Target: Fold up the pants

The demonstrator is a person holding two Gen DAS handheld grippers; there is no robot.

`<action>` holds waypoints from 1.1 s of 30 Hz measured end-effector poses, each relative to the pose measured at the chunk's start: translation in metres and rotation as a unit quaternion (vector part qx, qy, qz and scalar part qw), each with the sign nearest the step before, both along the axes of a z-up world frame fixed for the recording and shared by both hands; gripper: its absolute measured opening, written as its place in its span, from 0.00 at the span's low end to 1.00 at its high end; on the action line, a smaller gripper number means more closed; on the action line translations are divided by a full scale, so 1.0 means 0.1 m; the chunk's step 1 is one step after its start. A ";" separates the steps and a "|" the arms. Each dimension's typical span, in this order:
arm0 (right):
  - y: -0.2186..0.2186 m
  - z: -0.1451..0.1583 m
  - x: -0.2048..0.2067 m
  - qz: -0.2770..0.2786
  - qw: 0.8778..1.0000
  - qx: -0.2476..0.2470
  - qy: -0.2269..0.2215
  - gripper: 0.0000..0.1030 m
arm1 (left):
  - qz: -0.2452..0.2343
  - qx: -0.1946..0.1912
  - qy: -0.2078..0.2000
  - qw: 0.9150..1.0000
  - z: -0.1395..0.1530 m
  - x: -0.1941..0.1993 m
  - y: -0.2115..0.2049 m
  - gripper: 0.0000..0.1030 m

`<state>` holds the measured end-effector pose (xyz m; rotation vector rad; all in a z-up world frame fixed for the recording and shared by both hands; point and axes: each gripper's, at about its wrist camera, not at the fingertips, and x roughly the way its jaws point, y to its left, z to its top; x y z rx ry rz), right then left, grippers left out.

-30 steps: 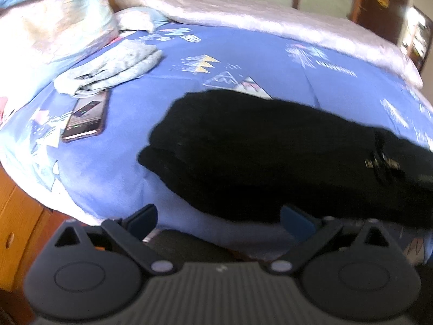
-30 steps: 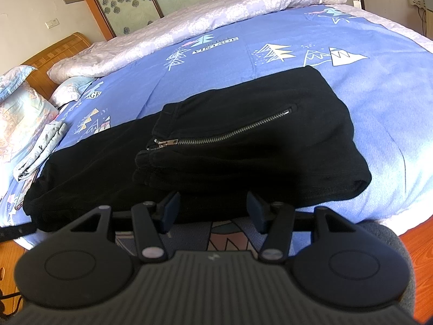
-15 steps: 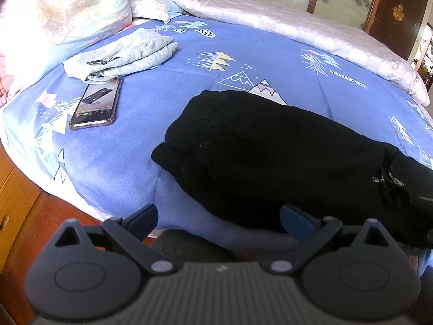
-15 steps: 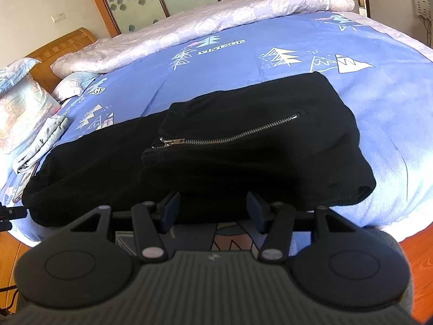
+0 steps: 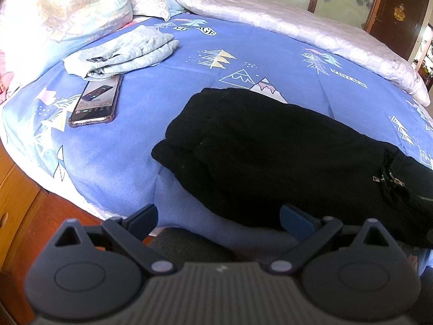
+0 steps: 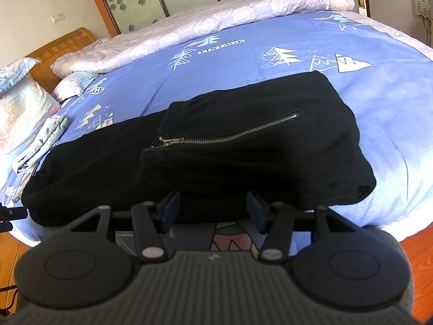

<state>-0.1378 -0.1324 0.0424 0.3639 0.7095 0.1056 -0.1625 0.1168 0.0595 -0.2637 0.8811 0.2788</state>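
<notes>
Left wrist view: the left gripper (image 5: 217, 216) sits at the bottom of the picture with its two blue-tipped fingers spread wide apart and nothing between them. Ahead of it lies a bed (image 5: 167, 86) covered in a blue sheet printed with small mountains. The black pants (image 5: 270, 157) lie flat on the sheet just beyond the fingers, reaching the near edge of the bed. Their long axis runs across the picture, from a rounded, layered end at centre left to the far right edge, where a metal zipper (image 5: 385, 180) shows. The right fingertip is close to the near edge of the cloth; the left fingertip points at bare sheet. Farther left, well apart from the pants, are a phone (image 5: 96, 100) lying face up, a folded grey garment (image 5: 121, 52) and a pillow (image 5: 59, 16).

Right wrist view: the right gripper (image 6: 213, 211) also has its fingers apart, though less widely, and they grip nothing. The pants fill the middle of the picture, with the near edge of the cloth right at both fingertips. The long axis again runs left to right. The right half is thicker, a layer already lying doubled on top with the zipper across it; the left half is a single flatter stretch that ends near the left edge of the bed.

Judging from this, each gripper faces one end of the pants, and the next fold would likely bring the two ends together along that axis.
</notes>
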 end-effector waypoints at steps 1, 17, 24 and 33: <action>0.00 0.00 0.00 0.000 1.000 0.000 0.000 0.55 | 0.001 -0.002 0.001 1.000 0.00 0.00 0.01 0.97; 0.01 -0.01 0.00 0.000 1.000 -0.001 0.001 0.55 | 0.023 -0.044 0.016 0.999 -0.05 0.03 0.15 0.96; -0.01 -0.02 0.00 -0.001 1.000 0.000 0.000 0.55 | 0.037 -0.079 0.010 0.996 -0.04 0.03 0.31 0.96; -0.02 -0.02 0.01 0.003 1.000 -0.003 0.002 0.55 | 0.041 -0.094 0.014 0.995 -0.07 0.04 0.35 0.96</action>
